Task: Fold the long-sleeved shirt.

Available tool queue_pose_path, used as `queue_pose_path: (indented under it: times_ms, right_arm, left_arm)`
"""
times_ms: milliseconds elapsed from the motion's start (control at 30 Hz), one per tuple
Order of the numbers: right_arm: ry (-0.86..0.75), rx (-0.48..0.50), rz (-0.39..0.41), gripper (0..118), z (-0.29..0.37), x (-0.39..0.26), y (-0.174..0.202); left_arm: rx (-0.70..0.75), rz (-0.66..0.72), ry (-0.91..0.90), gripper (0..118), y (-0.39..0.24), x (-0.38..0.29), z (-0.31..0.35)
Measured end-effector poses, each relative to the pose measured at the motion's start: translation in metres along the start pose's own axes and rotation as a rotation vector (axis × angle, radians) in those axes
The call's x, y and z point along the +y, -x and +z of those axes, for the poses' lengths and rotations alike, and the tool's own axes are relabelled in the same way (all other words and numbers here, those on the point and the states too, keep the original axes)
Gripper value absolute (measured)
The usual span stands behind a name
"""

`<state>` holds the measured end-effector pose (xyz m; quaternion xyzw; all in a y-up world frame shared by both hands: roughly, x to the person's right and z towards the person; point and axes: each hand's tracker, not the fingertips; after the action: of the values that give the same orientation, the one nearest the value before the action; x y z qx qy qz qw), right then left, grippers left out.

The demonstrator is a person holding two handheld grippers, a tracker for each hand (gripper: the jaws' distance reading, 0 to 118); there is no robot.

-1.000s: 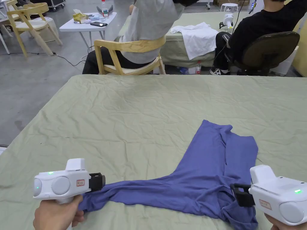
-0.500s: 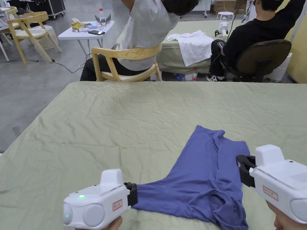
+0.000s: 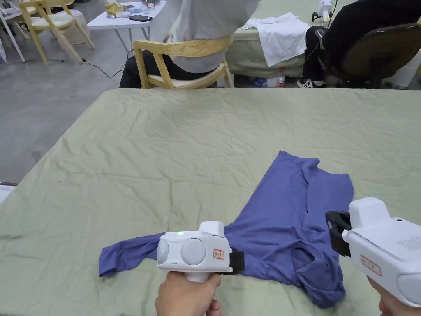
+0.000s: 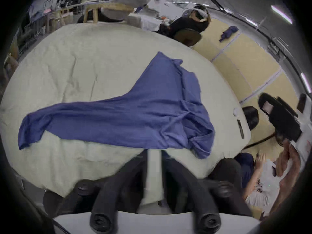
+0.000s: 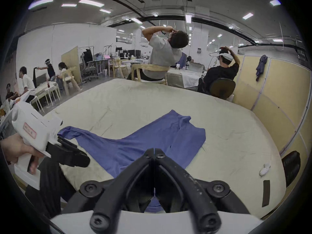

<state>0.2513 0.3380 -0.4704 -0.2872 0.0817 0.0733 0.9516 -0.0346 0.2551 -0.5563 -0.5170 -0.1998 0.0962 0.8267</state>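
Plainly, in the head view the shirt (image 3: 287, 222) lies on the table (image 3: 164, 135), on its near right part, with the collar (image 3: 316, 261) towards the person and one sleeve (image 3: 123, 253) stretched flat to the left. The left gripper (image 3: 238, 262) hovers at the shirt's near edge where the sleeve joins the body. The right gripper (image 3: 334, 230) is just beside the shirt's right edge. Each gripper carries a small red-edged label (image 3: 218, 254), but its writing is too small to make out. The shirt itself shows no brand or print.

From the left gripper view, the left gripper (image 4: 154, 153) has its jaws apart with bare table between them, holding nothing. The shirt (image 4: 135, 116) is spread just beyond the tips, its cuff (image 4: 25, 136) far to the left. The cloth looks thin, light and limp, so it will likely sag and crease when lifted. It probably handles best pinched at an edge, such as the cuff or the shoulder seam, not in the middle of the body.

From the right gripper view, the right gripper (image 5: 154, 150) has its jaws pressed tip to tip, with no cloth seen between them. The shirt (image 5: 152, 141) lies beyond and beneath it. The left gripper (image 5: 76, 155) is near the sleeve.
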Motion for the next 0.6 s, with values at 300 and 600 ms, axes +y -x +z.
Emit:
queue_pose_path:
  times_ms: [300, 600]
  right_arm:
    - [0.058, -0.005, -0.060, 2, -0.029, -0.020, -0.027]
    - [0.122, -0.038, -0.112, 2, -0.048, -0.044, -0.051]
  left_arm:
    - [0.051, 0.092, 0.066, 76, 0.006, 0.020, -0.079]
    - [0.194, 0.012, 0.150, 75, -0.013, 0.024, -0.127]
